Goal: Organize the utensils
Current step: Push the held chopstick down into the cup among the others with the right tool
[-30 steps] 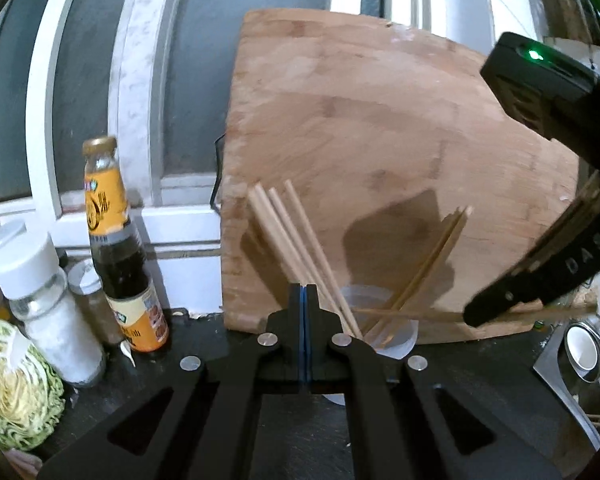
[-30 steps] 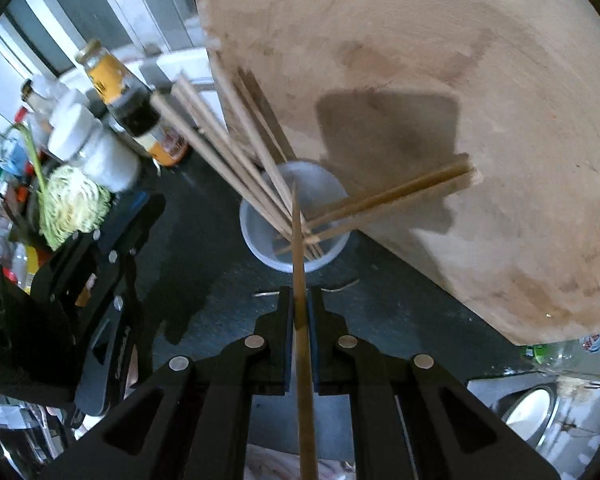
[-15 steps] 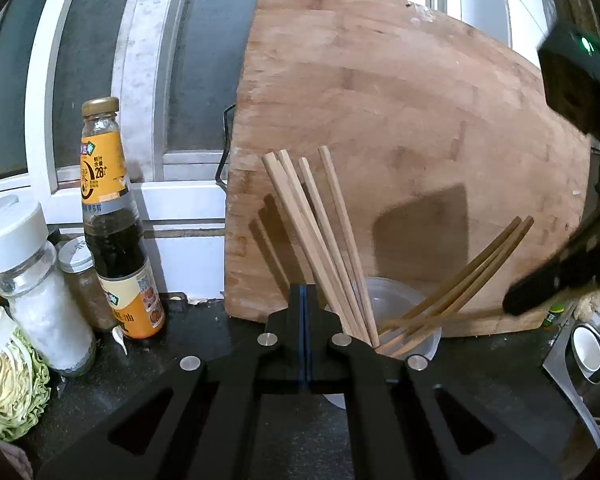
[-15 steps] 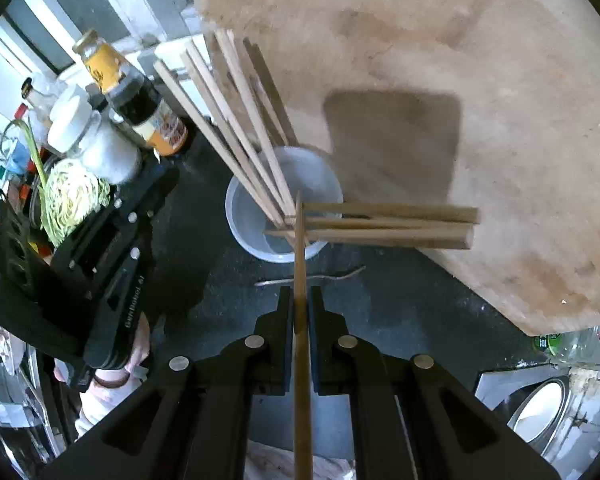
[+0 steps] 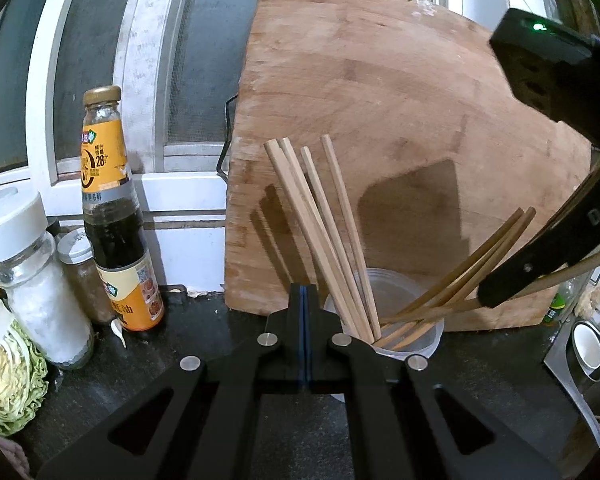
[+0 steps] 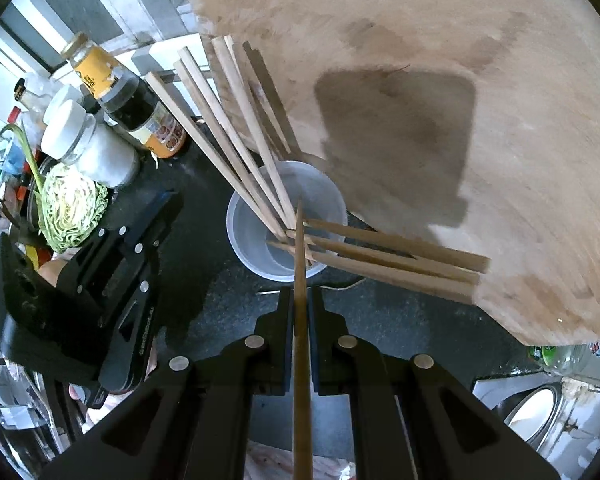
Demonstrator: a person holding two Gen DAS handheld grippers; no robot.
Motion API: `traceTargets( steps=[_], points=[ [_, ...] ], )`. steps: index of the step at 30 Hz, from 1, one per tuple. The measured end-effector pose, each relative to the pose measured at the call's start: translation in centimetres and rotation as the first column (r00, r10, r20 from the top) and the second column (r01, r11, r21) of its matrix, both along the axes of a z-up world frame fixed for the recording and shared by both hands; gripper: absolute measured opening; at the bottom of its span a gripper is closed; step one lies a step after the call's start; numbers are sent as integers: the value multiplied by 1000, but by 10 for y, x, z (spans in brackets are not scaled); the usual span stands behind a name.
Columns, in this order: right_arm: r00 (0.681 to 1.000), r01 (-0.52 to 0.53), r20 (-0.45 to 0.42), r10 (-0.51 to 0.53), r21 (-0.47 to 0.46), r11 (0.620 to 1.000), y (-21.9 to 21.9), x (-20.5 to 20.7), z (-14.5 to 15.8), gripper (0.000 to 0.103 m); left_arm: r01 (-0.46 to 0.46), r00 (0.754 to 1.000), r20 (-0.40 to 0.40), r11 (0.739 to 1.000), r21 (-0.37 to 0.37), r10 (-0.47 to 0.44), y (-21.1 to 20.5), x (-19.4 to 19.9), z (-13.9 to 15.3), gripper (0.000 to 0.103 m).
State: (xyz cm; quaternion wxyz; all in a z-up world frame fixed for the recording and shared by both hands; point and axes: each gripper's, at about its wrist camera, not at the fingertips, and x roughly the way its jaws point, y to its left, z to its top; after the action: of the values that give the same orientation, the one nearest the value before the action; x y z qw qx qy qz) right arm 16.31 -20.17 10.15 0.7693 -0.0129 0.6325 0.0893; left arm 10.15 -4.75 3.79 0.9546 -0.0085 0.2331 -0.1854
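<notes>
Wooden chopstick (image 6: 300,320) pinched in my right hand-held gripper (image 6: 300,304), I am lowering it toward the plastic cup (image 6: 240,236), needing release inside.

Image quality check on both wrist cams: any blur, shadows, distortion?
Left wrist: sharp, strong fisheye bending of the window frame, dark blocky shadow on the cutting board. Right wrist: board smeared toward the edges, the same shadow, the held chopstick sharp.
</notes>
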Motion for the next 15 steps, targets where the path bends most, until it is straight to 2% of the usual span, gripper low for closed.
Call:
traceTargets(
  steps=[8,15],
  points=[
    [1000,7,15,-8,14,1000,0,7,-1,8,21,1000,1,1000,-21,-21,-1,-5,4,0],
    [997,19,80,-19,-3,1000,0,10,-1,8,14,1000,6,1000,-13,-14,-3,-6,4,0]
  ],
)
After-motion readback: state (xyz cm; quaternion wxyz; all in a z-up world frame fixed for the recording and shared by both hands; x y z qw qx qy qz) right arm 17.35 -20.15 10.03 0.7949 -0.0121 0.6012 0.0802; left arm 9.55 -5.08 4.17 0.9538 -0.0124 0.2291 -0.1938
